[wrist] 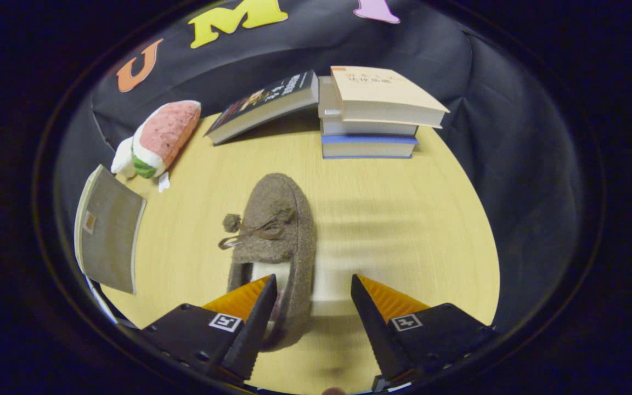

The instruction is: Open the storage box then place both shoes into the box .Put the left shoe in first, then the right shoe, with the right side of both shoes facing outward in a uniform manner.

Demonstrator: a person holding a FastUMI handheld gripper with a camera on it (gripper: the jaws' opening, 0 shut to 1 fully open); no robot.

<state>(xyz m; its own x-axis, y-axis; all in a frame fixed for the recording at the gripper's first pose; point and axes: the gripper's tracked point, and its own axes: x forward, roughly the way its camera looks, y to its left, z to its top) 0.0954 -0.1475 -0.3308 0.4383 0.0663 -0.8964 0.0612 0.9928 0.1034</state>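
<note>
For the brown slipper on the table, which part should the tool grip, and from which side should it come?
Grip the heel-side rim of the brown slipper, probably best from above. It lies flat on the table with its toe pointing away, toward the books, and its opening faces up, so one finger can go inside and one outside the wall. The tool is open; one finger is already over the opening.

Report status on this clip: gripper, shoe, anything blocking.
Gripper open, fingers straddling the heel end of the brown shoe, one finger over its opening. Shoe flat on table, not gripped. Nothing blocking; books well beyond.
</note>
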